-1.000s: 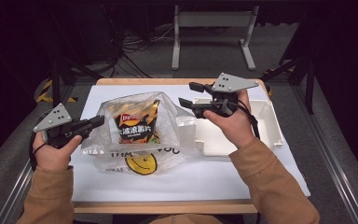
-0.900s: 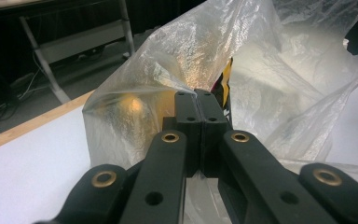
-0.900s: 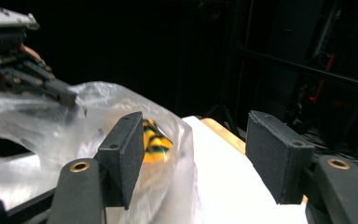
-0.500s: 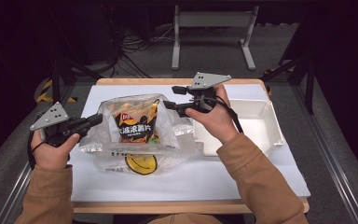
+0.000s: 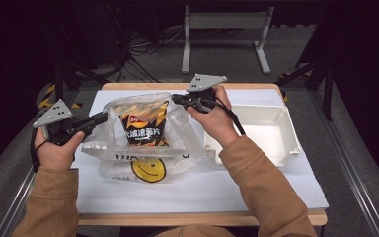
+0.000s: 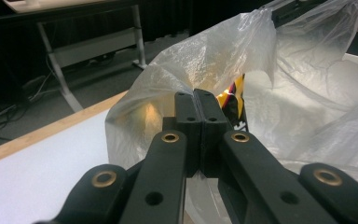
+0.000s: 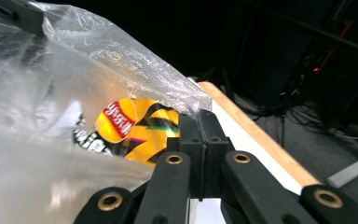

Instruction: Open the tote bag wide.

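With both grippers, left gripper point(image 5: 100, 118) and right gripper point(image 5: 175, 99), clamped fully closed on opposite rims of the clear plastic bag point(image 5: 148, 163), the mouth stands open. Keep the pull level and gentle (thin film tears easily), so the crisp packet point(image 5: 143, 123) stays upright inside.

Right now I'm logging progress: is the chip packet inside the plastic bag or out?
Inside. The chip packet shows through the clear plastic bag, whose film both tongs pinch.

Claw point(image 6: 199, 112) pinches plastic bag point(image 6: 223, 56) (jaws together)
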### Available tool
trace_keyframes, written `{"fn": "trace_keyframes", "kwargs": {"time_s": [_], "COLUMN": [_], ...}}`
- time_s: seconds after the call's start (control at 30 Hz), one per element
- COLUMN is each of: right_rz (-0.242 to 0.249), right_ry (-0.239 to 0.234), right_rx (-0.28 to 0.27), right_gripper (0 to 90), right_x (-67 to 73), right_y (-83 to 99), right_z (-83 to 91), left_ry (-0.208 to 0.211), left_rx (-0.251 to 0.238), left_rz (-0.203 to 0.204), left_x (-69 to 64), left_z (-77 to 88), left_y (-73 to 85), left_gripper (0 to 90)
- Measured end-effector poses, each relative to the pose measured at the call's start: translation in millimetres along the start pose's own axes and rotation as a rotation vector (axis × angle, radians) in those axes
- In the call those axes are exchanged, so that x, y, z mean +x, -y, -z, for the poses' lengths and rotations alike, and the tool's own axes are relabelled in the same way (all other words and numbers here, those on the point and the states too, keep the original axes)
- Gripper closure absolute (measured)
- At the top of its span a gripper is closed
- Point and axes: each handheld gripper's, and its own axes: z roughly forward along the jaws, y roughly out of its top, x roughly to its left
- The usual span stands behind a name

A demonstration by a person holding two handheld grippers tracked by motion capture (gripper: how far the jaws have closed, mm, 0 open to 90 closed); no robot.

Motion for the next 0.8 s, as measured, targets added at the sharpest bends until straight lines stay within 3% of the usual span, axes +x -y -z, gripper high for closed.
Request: {"fn": "trace_keyframes", "kwargs": {"time_s": [0.4, 0.53, 0.8], "right_rz": [-0.021, -0.043, -0.074], "right_ry": [0.074, 0.073, 0.050], "right_rx": [0.022, 0.028, 0.020], "right_gripper": [90.0, 90.0, 88.4], "right_x": [-21.2, -25.9, -27.8], "right_y": [9.7, 14.1, 19.6], "right_z": [-23.9, -30.8, -33.3], "left_ry": [-0.014, -0.013, 0.010], "left_rx": [0.017, 0.015, 0.019], "left_rz": [0.018, 0.040, 0.040], "left_x": [16.9, 24.1, 22.6], "left_z": [-24.5, -30.6, -32.5], "left_y": [-5.2, -4.0, 0.9], "left_gripper": [89.2, 89.2, 89.2]}}
